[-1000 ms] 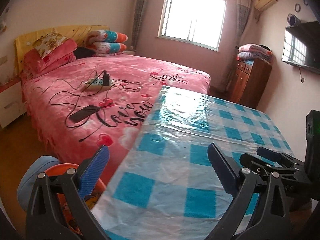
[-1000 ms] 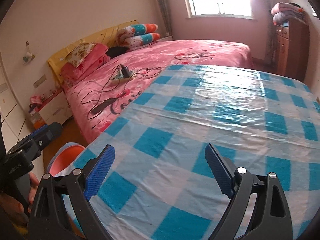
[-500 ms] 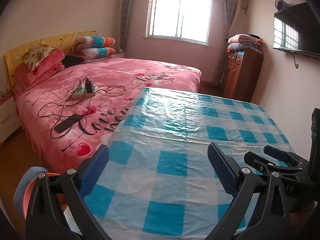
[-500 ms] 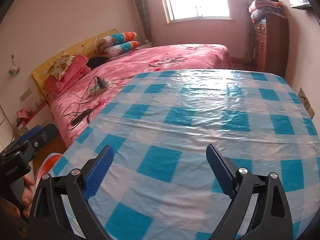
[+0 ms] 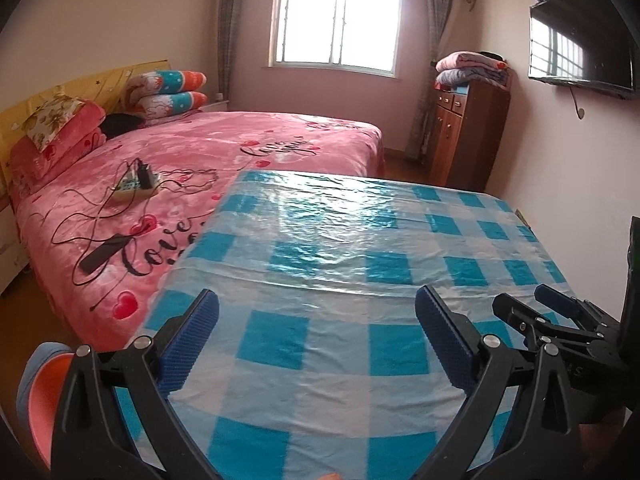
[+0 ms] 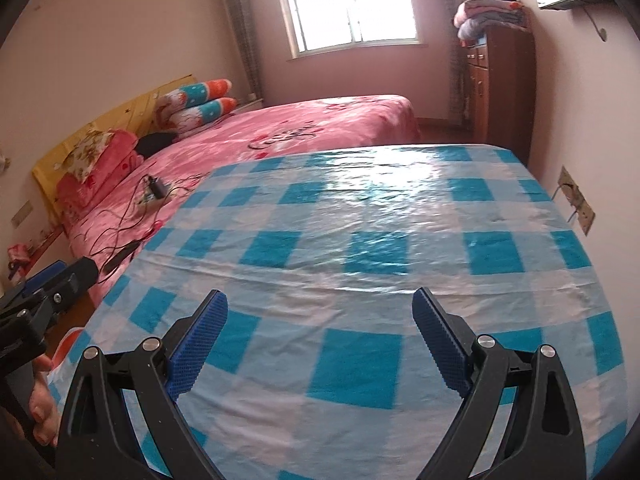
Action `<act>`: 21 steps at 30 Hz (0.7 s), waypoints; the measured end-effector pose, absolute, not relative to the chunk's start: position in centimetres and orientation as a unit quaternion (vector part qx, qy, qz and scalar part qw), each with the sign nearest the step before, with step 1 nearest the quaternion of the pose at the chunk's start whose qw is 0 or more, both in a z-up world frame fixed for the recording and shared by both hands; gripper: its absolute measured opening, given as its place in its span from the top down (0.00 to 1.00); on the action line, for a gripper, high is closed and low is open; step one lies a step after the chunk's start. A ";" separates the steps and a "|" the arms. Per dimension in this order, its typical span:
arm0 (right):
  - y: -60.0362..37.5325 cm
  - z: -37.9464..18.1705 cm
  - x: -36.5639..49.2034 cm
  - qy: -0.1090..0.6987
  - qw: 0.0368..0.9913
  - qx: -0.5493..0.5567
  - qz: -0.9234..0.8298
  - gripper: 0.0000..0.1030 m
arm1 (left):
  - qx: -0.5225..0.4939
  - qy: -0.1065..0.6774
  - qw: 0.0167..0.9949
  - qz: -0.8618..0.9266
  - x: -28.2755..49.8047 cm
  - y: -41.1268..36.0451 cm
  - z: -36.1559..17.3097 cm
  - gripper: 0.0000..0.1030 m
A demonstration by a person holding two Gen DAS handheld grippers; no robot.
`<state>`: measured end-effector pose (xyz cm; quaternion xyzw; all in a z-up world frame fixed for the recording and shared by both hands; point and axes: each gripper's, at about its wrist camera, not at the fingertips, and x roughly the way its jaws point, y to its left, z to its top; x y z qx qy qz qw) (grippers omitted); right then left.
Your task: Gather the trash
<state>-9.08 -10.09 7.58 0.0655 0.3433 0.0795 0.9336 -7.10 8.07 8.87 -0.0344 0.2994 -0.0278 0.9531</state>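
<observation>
Trash is showing nowhere on the checked tablecloth (image 5: pixel 320 344), so both grippers, left gripper (image 5: pixel 316 340) and right gripper (image 6: pixel 320 344), are hovering wide open and empty, with an orange bin (image 5: pixel 44 396) waiting at eight o'clock.

I see a table cover (image 5: pixel 340 320) checked in bright blue, pale blue and white, glossy; a pink bedspread (image 5: pixel 224 148) with red hearts and black script; black cables (image 5: pixel 120 200) across it; striped pillows (image 5: pixel 172 90) in orange, teal and white; a yellow headboard (image 5: pixel 80 84); a brown wooden cabinet (image 5: pixel 468 132); blue gripper pads (image 5: pixel 188 344) on black frames
</observation>
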 end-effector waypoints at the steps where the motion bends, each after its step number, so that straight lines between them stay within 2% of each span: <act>1: -10.4 7.6 -9.1 0.342 0.934 0.066 0.076 0.10 | -0.033 0.300 0.953 -0.031 -7.0 7.6 8.9 0.04; 21: -15.3 7.5 -9.5 0.327 0.943 0.065 0.029 0.10 | -0.014 0.305 0.951 -0.046 -4.9 1.3 8.0 0.04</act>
